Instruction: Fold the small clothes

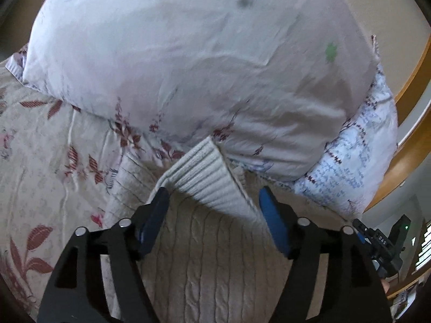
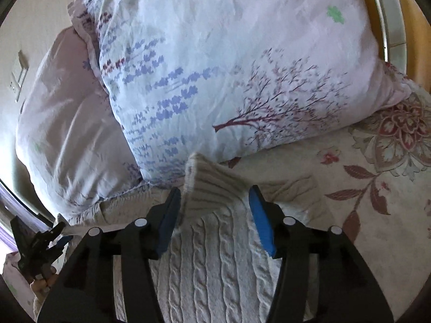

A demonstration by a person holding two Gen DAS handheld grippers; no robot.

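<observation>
A cream cable-knit sweater (image 1: 204,255) lies on the bed. In the left wrist view its ribbed edge (image 1: 212,177) rises folded between the blue pads of my left gripper (image 1: 214,204), whose jaws stand wide apart around the knit without pinching it. In the right wrist view the sweater (image 2: 212,263) runs under my right gripper (image 2: 215,202), also open, with a ribbed corner (image 2: 207,185) standing up between its pads. The right gripper shows at the far right of the left wrist view (image 1: 382,242), the left gripper at the lower left of the right wrist view (image 2: 40,242).
Two large pillows lean just beyond the sweater: a pale one (image 1: 188,62) and a blue-and-tree printed one (image 2: 229,75). A floral bedspread (image 1: 40,161) covers the bed. A wooden bed frame (image 1: 414,123) curves at the right.
</observation>
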